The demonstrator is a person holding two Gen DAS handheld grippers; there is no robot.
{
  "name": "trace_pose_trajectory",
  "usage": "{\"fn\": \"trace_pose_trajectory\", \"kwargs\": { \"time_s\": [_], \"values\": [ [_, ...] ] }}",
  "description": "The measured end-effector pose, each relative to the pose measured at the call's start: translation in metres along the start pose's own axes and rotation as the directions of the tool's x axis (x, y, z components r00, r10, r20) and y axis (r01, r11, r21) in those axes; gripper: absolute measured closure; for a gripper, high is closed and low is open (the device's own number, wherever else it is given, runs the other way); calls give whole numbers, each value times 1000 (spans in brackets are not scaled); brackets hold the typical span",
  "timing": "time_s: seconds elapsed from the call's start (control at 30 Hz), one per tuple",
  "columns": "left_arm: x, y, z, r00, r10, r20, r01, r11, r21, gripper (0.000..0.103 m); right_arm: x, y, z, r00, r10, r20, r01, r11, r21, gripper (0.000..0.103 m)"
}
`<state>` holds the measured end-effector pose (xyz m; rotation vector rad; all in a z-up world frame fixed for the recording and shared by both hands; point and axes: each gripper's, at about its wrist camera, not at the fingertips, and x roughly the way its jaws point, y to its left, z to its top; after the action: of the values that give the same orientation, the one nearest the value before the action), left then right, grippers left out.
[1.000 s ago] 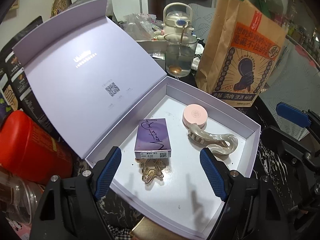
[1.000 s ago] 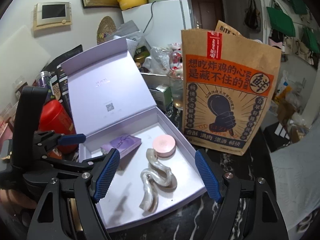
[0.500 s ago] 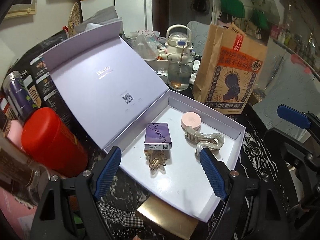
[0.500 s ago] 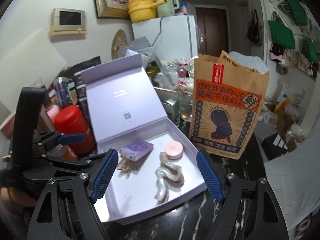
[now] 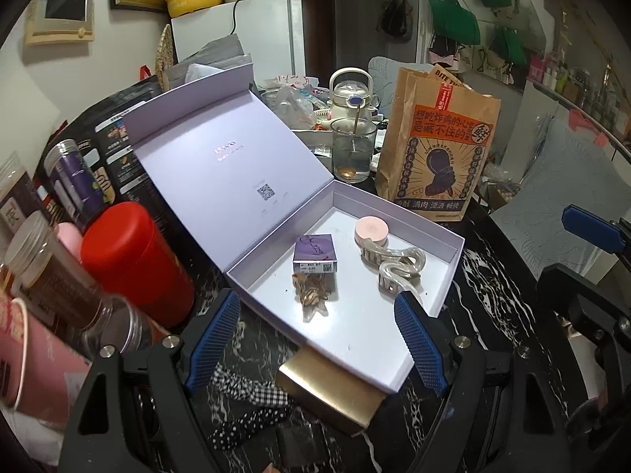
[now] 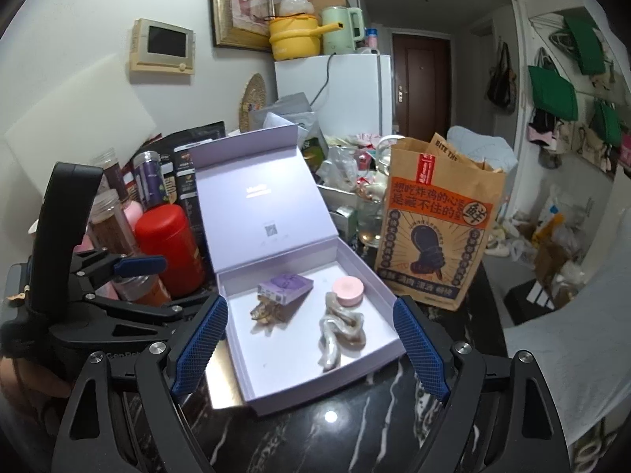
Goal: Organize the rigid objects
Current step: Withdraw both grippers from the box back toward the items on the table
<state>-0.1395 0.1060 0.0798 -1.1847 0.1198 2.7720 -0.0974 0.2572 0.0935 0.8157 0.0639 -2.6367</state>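
Observation:
An open lilac box (image 5: 441, 238) (image 6: 366, 274) lies on the black marble table, lid raised at the back left. Inside lie a small purple carton (image 5: 315, 254) (image 6: 286, 287), a gold star-shaped clip (image 5: 312, 297) (image 6: 263, 313), a round pink compact (image 5: 370, 229) (image 6: 347, 291) and a pearly wavy claw clip (image 5: 396, 264) (image 6: 341, 331). My left gripper (image 5: 315, 349) is open and empty, held back above the box's near edge. My right gripper (image 6: 309, 349) is open and empty, in front of the box.
A printed brown paper bag (image 5: 435, 153) (image 6: 432, 232) stands right of the box. A red canister (image 5: 134, 260) (image 6: 169, 248) and jars (image 5: 51, 276) crowd the left. A glass with a spoon (image 5: 352, 149) stands behind. A gold box (image 5: 327, 392) and checkered cloth (image 5: 244, 398) lie near the left gripper.
Both grippers have pulled back and up from the box, so it looks smaller and farther. The things in the box have not moved. Both grippers stay open.

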Motion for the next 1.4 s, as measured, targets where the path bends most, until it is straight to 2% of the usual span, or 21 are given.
{"fn": "trace_pose_trajectory", "kwargs": {
  "time_s": [0.63, 0.77, 0.93, 1.4],
  "values": [
    [-57, -2, -47, 999, 12, 46, -13, 1000, 24, 22, -51, 31, -35, 998, 33, 48, -31, 999, -27, 14],
    [-67, 3, -56, 997, -20, 71, 19, 1000, 18, 22, -58, 37, -41, 998, 38, 55, -36, 999, -31, 14],
    [-70, 5, -66, 997, -2, 77, 0, 1000, 28, 22, -60, 44, -48, 998, 44, 49, -42, 999, -33, 14],
    [-52, 23, -93, 1000, 18, 22, -19, 1000, 17, 22, -47, 59, -73, 998, 60, 11, -60, 998, -29, 14]
  ]
}}
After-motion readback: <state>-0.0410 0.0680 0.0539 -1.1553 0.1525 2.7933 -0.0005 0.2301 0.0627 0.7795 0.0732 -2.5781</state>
